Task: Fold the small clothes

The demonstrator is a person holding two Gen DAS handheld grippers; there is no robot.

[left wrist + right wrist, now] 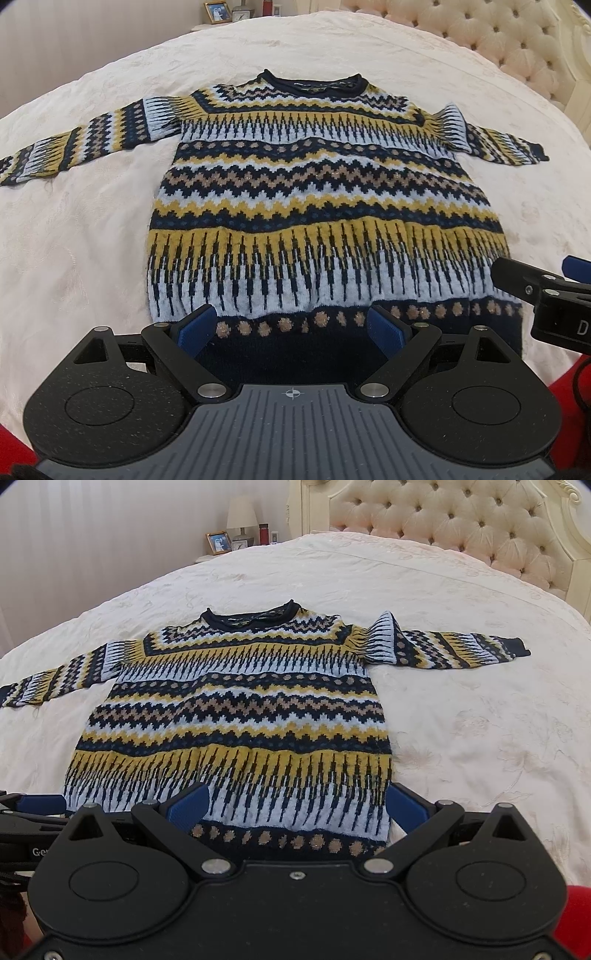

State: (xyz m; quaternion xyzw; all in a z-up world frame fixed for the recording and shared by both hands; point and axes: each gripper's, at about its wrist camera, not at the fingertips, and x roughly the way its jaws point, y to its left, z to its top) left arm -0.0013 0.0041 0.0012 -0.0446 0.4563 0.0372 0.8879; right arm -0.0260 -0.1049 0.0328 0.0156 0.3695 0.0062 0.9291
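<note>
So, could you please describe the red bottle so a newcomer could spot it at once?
Start at the big tufted headboard and look left to the bedside table. Between the lamp and a small white object stands the red bottle, the only red item there.

Cream quilted bed [92, 229]; patterned knit sweater [317, 192] flat on it, sleeves spread.

Knitted wool sweater [317, 192] banded in navy, mustard yellow, pale blue-white and tan: zigzags, dotted rows, long spiked stripes, navy collar and hem. Cream embroidered bedspread [480, 738] beneath. Pale pink tufted headboard [461, 528]. Black grippers, blue pads [195, 326].
</note>
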